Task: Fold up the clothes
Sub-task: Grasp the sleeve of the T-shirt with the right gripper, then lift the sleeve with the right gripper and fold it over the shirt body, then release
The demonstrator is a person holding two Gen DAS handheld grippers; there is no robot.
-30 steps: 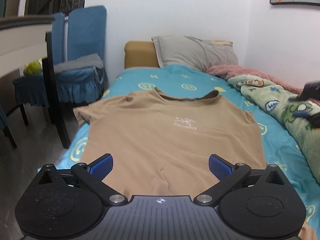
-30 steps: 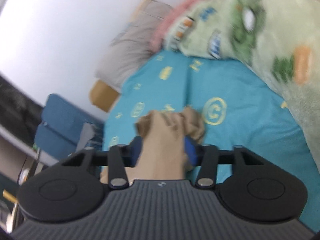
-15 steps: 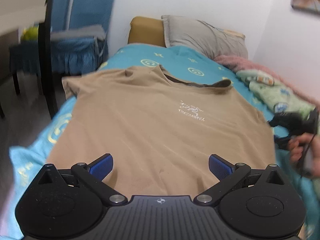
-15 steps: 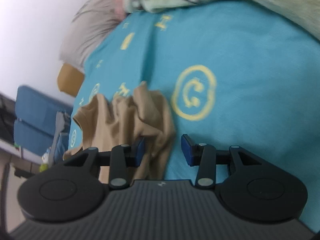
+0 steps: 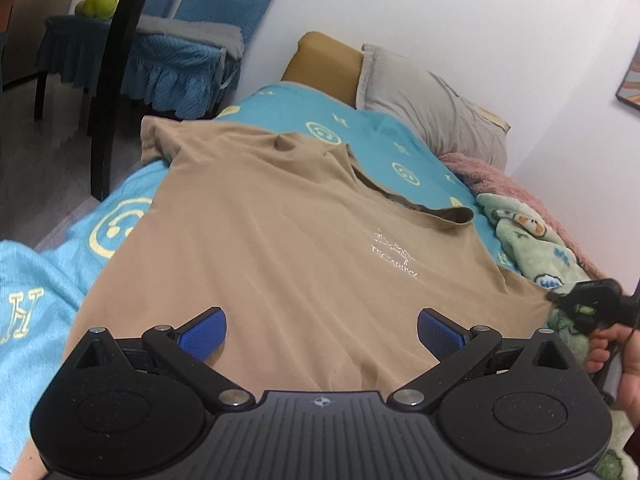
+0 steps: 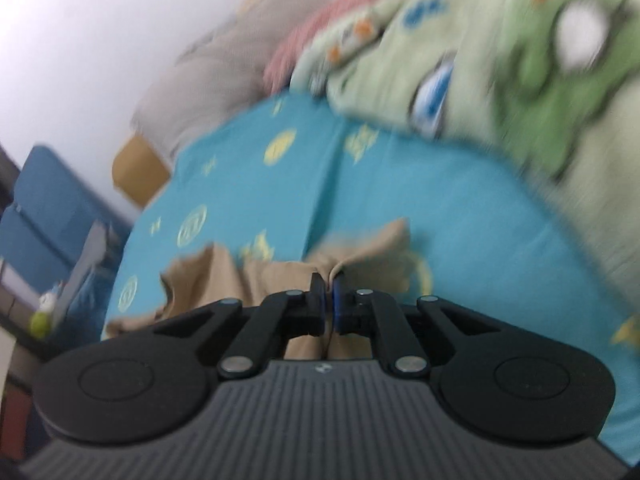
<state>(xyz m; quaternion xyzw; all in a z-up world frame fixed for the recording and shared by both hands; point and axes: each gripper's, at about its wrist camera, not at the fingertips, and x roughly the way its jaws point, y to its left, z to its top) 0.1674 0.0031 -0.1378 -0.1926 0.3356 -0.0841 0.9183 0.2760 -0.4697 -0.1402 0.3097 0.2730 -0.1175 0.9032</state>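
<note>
A tan T-shirt (image 5: 288, 248) lies spread front-up on the teal bed sheet (image 5: 52, 280), collar toward the pillows. My left gripper (image 5: 322, 330) is open and empty, hovering over the shirt's lower hem. My right gripper (image 6: 328, 296) is shut on a pinch of the shirt's right sleeve (image 6: 360, 256); it also shows in the left wrist view (image 5: 560, 300) at the shirt's right edge, held by a hand. The right wrist view is blurred.
A green patterned blanket (image 5: 536, 240) and a pink one (image 5: 492, 172) lie along the wall side. A grey pillow (image 5: 432, 100) and a tan cushion (image 5: 324, 60) sit at the head. Blue-covered chairs (image 5: 176, 60) and a dark table leg (image 5: 116, 80) stand left of the bed.
My right gripper, open around the sleeve half a second ago, has shut on it. My left gripper has tilted and swung left over the shirt, still open.
</note>
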